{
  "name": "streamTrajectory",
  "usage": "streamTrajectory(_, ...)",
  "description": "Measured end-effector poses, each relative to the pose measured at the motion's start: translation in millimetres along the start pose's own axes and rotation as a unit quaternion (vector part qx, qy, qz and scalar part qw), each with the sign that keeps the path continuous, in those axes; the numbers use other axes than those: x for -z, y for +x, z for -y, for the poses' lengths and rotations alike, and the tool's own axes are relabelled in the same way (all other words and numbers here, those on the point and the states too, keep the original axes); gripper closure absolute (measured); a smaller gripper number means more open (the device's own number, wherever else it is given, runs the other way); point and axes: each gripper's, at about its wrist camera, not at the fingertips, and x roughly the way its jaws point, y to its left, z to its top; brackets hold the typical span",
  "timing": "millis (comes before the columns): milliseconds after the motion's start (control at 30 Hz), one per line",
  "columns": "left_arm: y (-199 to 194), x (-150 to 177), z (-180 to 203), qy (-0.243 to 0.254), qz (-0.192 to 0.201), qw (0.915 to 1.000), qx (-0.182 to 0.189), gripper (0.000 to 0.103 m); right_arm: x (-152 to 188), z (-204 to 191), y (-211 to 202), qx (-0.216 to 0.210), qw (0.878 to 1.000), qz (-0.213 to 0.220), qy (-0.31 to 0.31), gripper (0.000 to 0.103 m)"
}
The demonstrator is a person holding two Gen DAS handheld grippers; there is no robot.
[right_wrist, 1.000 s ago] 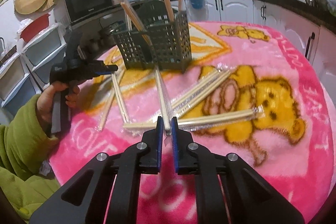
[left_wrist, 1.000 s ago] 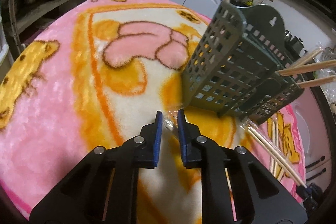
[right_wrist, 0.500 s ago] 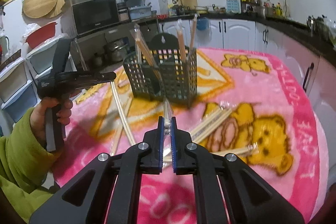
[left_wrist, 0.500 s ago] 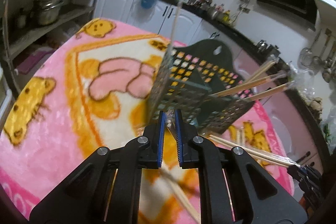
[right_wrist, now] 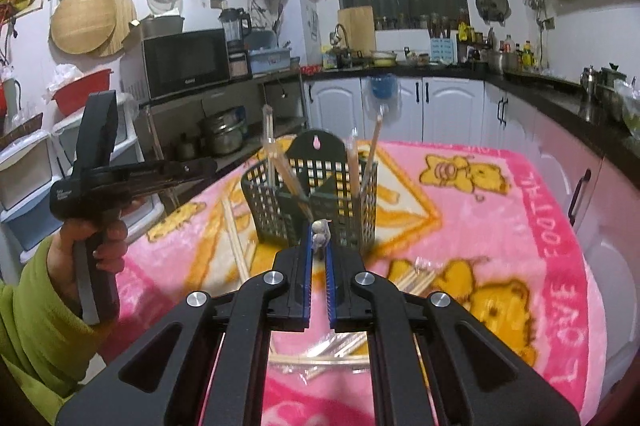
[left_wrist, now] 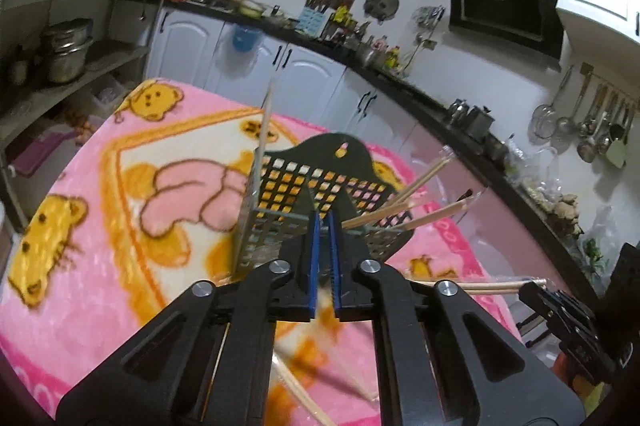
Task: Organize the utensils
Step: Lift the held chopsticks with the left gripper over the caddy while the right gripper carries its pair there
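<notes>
A dark green perforated utensil caddy (left_wrist: 320, 198) (right_wrist: 316, 194) stands on the pink blanket and holds several chopsticks. My left gripper (left_wrist: 323, 222) is raised just in front of the caddy, jaws nearly together; a wrapped chopstick pair hangs below it, blurred. My right gripper (right_wrist: 318, 234) is shut on a plastic-wrapped chopstick pair (right_wrist: 319, 232), its end showing between the pads, held above the blanket near the caddy. More wrapped chopsticks (right_wrist: 320, 354) (left_wrist: 480, 284) lie on the blanket.
The pink bear-print blanket (right_wrist: 500, 226) covers the table. The left hand-held gripper (right_wrist: 104, 178) shows at left in the right wrist view. Kitchen counters, white cabinets (right_wrist: 440, 98) and a microwave (right_wrist: 184, 62) surround the table.
Both grippers have risen from the blanket, each lifting a wrapped chopstick pair, and moved closer to the caddy. The left jaws closed further.
</notes>
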Motion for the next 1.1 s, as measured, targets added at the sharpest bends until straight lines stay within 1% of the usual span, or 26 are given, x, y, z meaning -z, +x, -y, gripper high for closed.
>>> streamTrajectory(167,-4.9,-8.1,8.1,0.012,0.009,0.9998,0.01,0.102,-10.9,-4.2,-1.6,-0.004,1.0,0.015,-0.007,0.097)
streamTrajectory(267,-2.7,-7.9,4.5,0.013,0.007,0.9999,0.002,0.102,-16.1,-6.3,-2.9,-0.007,1.0,0.022,-0.01,0.097)
streamTrajectory(333,6.8,-4.5,-3.9,0.007,-0.01,0.9999,-0.012,0.096,-19.7,-7.6,-3.8,-0.01,1.0,0.027,-0.012,0.097)
streamTrajectory(400,18.6,1.3,-15.9,-0.005,-0.027,0.9994,-0.024,0.078,-23.0,-9.4,-4.7,-0.012,0.999,0.031,-0.014,0.097)
streamTrajectory(433,24.8,4.4,-21.0,-0.006,-0.038,0.9987,-0.033,0.074,-25.3,-10.2,-5.7,-0.014,0.999,0.035,-0.015,0.097)
streamTrajectory(567,50.0,17.7,-42.5,-0.02,-0.078,0.9953,-0.055,0.073,-34.7,-11.4,-9.1,-0.02,0.998,0.048,-0.02,0.097)
streamTrajectory(600,59.0,22.3,-48.4,-0.021,-0.093,0.9933,-0.064,0.073,-37.6,-11.8,-10.1,-0.02,0.998,0.053,-0.021,0.097)
streamTrajectory(667,68.1,29.6,-57.4,-0.031,-0.113,0.9905,-0.072,0.073,-42.3,-12.5,-11.8,-0.02,0.998,0.059,-0.023,0.097)
streamTrajectory(733,75.1,37.1,-65.0,-0.049,-0.132,0.9877,-0.069,0.068,-47.9,-13.2,-13.4,-0.02,0.997,0.065,-0.024,0.097)
streamTrajectory(767,77.5,39.1,-66.2,-0.05,-0.137,0.9868,-0.071,0.061,-50.0,-13.7,-14.5,-0.021,0.997,0.068,-0.025,0.097)
streamTrajectory(800,80.3,40.9,-66.4,-0.048,-0.14,0.9861,-0.075,0.059,-52.6,-14.2,-15.9,-0.023,0.997,0.073,-0.026,0.097)
streamTrajectory(900,92.2,44.2,-64.0,-0.032,-0.154,0.9829,-0.095,0.057,-57.6,-14.4,-16.3,-0.024,0.996,0.079,-0.028,0.097)
streamTrajectory(1033,107.8,48.7,-66.1,-0.021,-0.169,0.9784,-0.117,0.058,-62.6,-15.5,-17.9,-0.028,0.995,0.087,-0.026,0.097)
streamTrajectory(1067,111.1,49.2,-67.1,-0.022,-0.171,0.9778,-0.119,0.067,-63.5,-14.9,-18.2,-0.03,0.995,0.089,-0.024,0.097)
streamTrajectory(1100,113.8,50.4,-68.6,-0.022,-0.175,0.977,-0.121,0.073,-64.3,-14.5,-18.3,-0.03,0.995,0.09,-0.024,0.097)
